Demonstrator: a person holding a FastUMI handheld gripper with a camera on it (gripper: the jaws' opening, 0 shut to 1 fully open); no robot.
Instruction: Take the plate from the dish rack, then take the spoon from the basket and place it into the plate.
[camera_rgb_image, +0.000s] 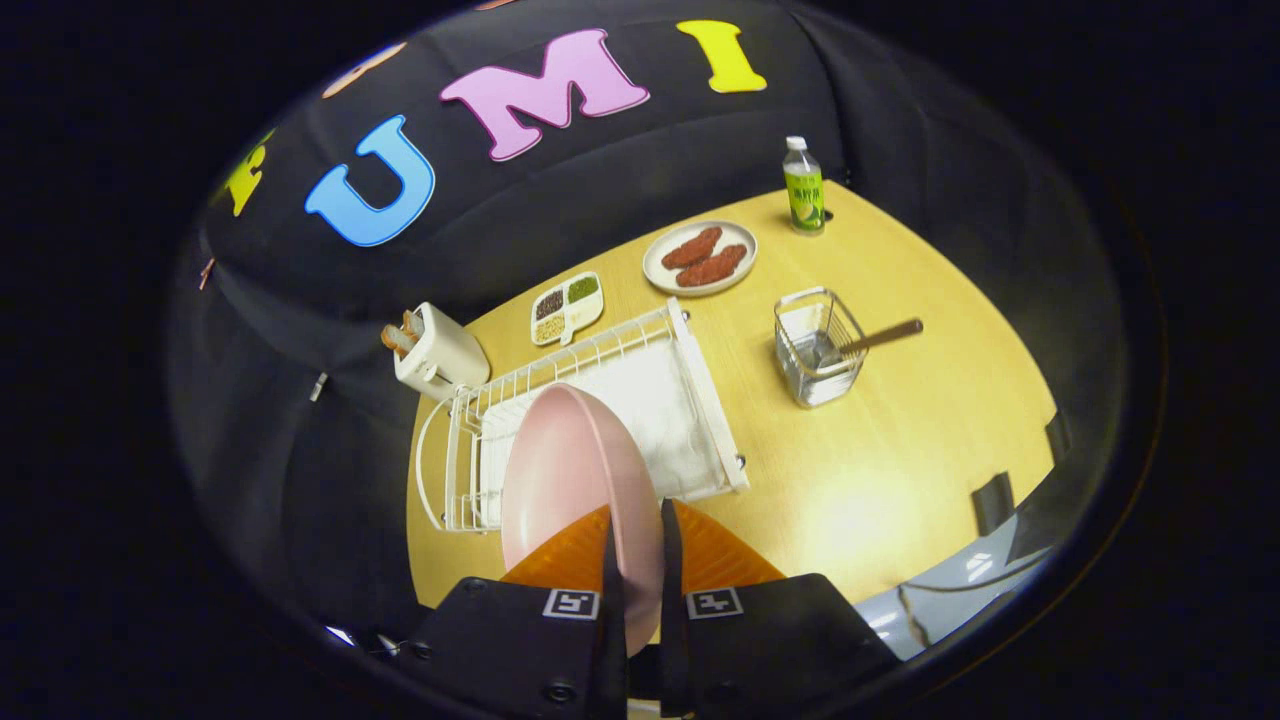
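Above the dish rack (600, 400), claw (640, 560) gripping pink plate (570, 480) (edge-on).

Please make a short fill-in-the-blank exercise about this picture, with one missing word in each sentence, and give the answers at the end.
1. The tool is shut on the rim of the pink ____.
2. The plate is held on edge above the white dish ____.
3. The spoon leans in the wire ____, its brown handle sticking out.
4. The green-labelled ____ stands beyond the white plate of brown food.

Missing words: plate; rack; basket; bottle
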